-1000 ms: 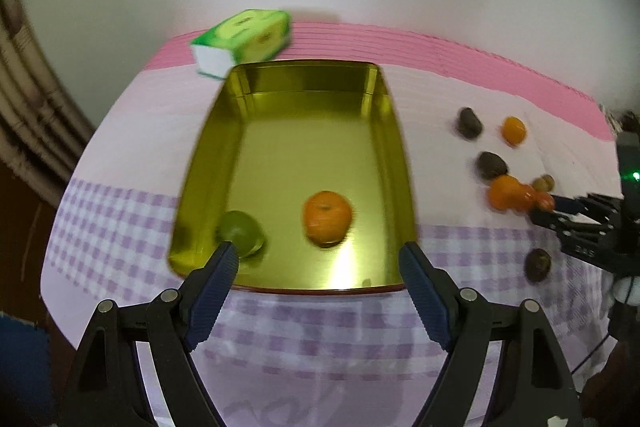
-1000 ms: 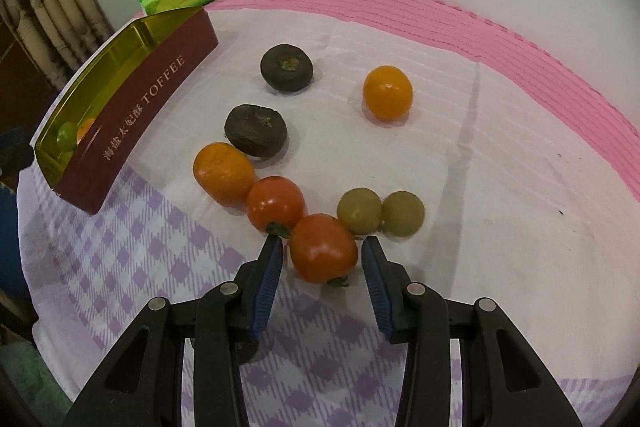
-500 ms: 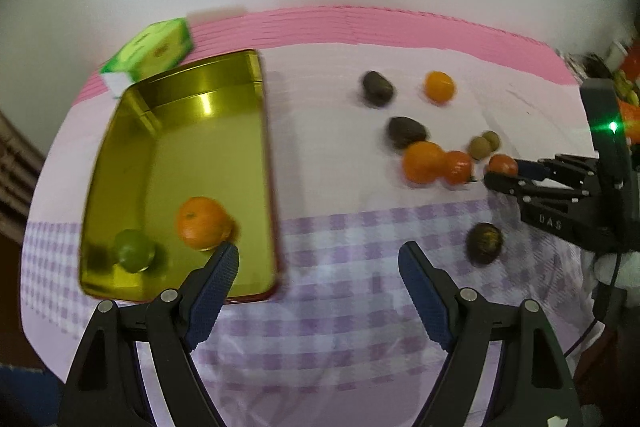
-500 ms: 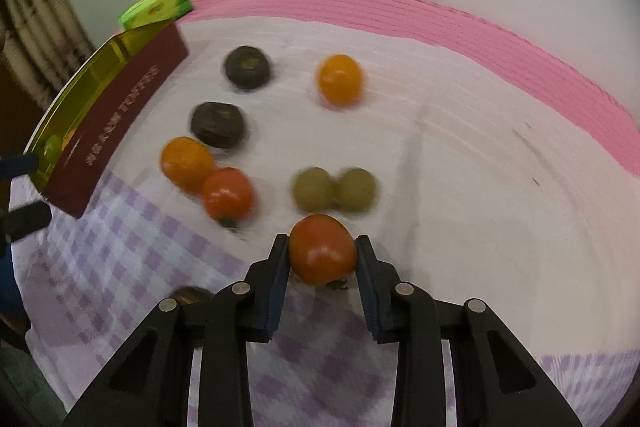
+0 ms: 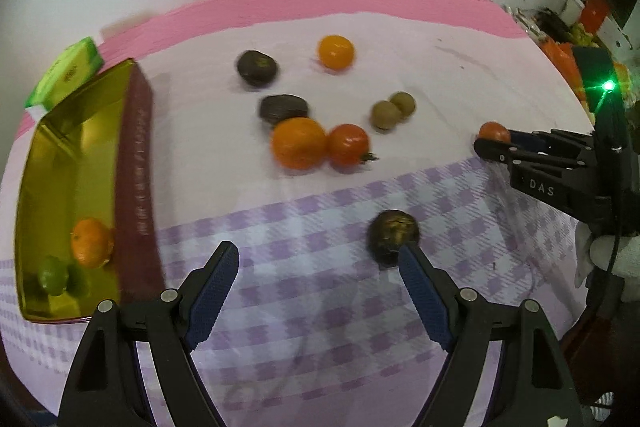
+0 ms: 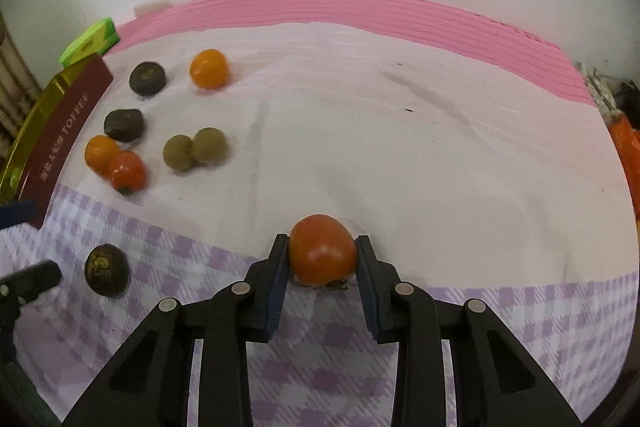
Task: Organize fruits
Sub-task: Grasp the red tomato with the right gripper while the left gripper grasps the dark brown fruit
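Moved since earlier: right tongs (image 6: 322, 257) closed on the red tomato (image 6: 322, 250) that lay between their open pads a second ago, and carried it away from the other fruit; left tongs (image 5: 318, 273) swung off the gold tin (image 5: 28, 187) toward the loose fruit.
Right tongs: pads pressed on both sides of the tomato, held over the cloth-covered bench (image 6: 400, 147).
Left tongs: wide open, nothing between the pads; the right pad tip sits just beside a dark round fruit (image 5: 394, 235), contact unclear.
Ahead of left tongs: an orange (image 5: 298, 143) touching a second tomato (image 5: 348, 144), two dark fruits beyond them, a pair of small olive-brown fruits (image 5: 392, 110) to their right, a small orange (image 5: 336, 51) farthest off.
Left of left tongs: the tin, holding an orange fruit (image 5: 90, 242) and a green one (image 5: 52, 275).
Behind the tin: a green box (image 5: 64, 77).
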`<state>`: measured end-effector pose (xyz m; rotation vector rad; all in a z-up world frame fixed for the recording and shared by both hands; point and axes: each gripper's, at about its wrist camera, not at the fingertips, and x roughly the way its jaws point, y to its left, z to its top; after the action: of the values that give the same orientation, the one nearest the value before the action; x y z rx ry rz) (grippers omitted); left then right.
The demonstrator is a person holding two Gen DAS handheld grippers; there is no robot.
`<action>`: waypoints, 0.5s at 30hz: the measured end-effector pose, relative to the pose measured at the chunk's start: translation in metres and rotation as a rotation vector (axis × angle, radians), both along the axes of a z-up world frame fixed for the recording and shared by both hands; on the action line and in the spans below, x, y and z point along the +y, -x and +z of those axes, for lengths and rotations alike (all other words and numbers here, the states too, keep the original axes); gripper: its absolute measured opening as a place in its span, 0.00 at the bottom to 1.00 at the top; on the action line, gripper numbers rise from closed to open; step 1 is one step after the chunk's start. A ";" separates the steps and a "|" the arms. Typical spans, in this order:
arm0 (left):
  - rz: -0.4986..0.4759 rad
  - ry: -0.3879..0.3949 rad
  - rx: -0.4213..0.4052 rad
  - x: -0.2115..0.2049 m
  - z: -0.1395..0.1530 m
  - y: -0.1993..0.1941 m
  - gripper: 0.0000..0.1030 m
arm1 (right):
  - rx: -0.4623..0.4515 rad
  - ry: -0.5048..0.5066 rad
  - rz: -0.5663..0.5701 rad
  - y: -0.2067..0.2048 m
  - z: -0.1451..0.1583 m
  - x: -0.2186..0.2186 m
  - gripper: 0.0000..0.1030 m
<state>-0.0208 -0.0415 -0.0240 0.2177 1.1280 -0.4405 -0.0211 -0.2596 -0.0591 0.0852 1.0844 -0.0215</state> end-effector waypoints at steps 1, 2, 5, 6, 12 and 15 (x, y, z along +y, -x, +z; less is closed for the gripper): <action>-0.007 0.003 0.012 -0.004 -0.002 0.000 0.77 | -0.002 -0.004 -0.005 0.000 0.000 -0.001 0.33; -0.014 0.006 0.024 -0.009 -0.004 0.001 0.77 | -0.003 -0.004 -0.005 0.000 0.000 -0.002 0.33; -0.023 0.016 0.053 -0.019 -0.010 0.000 0.74 | -0.005 -0.012 -0.009 -0.001 -0.001 -0.001 0.33; -0.023 0.018 0.061 -0.022 -0.011 -0.001 0.72 | -0.006 -0.010 -0.007 0.001 -0.001 -0.001 0.33; -0.045 0.017 0.087 -0.038 -0.019 -0.003 0.54 | -0.010 -0.018 0.000 0.002 -0.002 -0.002 0.33; -0.041 0.021 0.110 -0.041 -0.025 -0.006 0.43 | -0.011 -0.019 0.001 0.002 -0.002 -0.003 0.33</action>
<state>-0.0151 -0.0821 -0.0492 0.2007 1.2279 -0.5053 -0.0235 -0.2630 -0.0606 0.1020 1.0741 -0.0096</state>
